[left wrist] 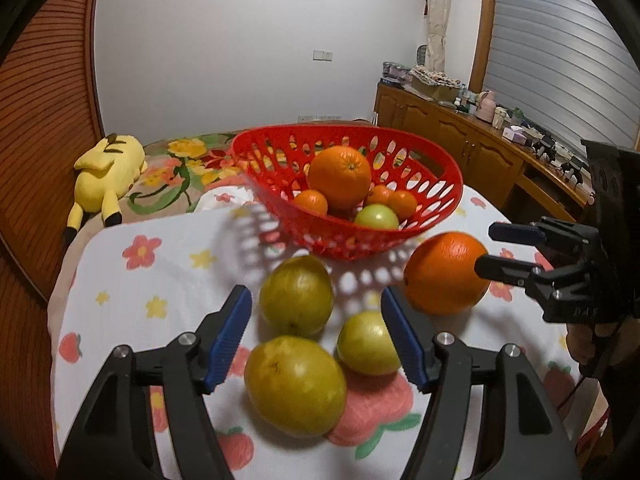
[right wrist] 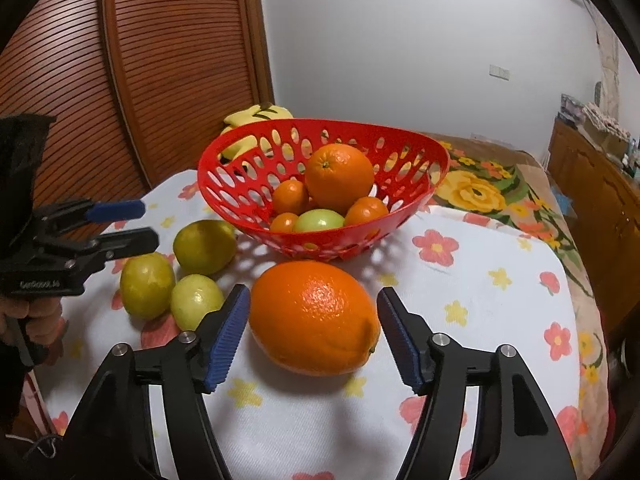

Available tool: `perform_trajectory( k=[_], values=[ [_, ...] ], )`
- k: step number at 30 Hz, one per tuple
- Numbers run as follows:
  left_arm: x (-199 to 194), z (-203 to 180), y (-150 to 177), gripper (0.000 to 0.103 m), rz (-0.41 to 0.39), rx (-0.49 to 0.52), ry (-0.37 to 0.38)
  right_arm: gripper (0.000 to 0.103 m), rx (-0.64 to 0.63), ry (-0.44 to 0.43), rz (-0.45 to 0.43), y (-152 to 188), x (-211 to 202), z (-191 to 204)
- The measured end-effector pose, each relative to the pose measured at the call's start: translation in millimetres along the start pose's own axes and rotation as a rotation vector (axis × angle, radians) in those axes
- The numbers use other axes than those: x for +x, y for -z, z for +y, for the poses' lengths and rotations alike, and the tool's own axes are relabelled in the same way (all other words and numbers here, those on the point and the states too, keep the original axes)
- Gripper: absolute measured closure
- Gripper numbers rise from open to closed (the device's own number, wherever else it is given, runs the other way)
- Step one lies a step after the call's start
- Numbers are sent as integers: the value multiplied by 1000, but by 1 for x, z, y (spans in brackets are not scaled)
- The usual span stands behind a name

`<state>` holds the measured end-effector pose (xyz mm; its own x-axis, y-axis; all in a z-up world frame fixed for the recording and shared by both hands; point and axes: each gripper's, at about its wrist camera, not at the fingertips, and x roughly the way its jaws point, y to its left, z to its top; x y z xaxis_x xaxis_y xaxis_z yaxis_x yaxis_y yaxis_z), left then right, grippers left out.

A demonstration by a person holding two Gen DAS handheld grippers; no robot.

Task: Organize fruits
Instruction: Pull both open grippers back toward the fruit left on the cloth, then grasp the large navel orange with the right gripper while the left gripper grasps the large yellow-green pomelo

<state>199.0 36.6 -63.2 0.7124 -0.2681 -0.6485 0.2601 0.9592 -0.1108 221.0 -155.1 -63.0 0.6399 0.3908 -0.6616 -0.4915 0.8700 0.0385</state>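
Red basket [right wrist: 434, 162] holds five fruits; big orange [right wrist: 314, 316] and three green fruits [left wrist: 295, 384] remain on tabletop [right wrist: 480, 308]; right tongs [right wrist: 314, 334] gape around orange, untouching; left tongs [left wrist: 316, 338] gape, empty.

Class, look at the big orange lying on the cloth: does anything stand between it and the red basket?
Nothing visible does. The big orange lies between the right hand-held gripper's open pads, bare cloth before the red basket. The green fruits sit to its left.

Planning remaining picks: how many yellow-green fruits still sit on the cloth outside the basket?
3: far one nearest the red basket, near one, and a smaller one toward the loose orange.
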Motion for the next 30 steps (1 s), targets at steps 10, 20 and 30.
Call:
perform_trajectory(
  k=[10, 20, 30],
  values=[
    [0, 8, 24, 36, 35, -28, -1, 30, -21, 22, 36, 0, 15, 8],
    [9, 14, 39, 36, 57, -45, -17, 23, -27, 49, 62, -4, 31, 8],
    [9, 15, 47, 35, 27, -62, -33, 14, -26, 59, 77, -2, 43, 7]
  ],
)
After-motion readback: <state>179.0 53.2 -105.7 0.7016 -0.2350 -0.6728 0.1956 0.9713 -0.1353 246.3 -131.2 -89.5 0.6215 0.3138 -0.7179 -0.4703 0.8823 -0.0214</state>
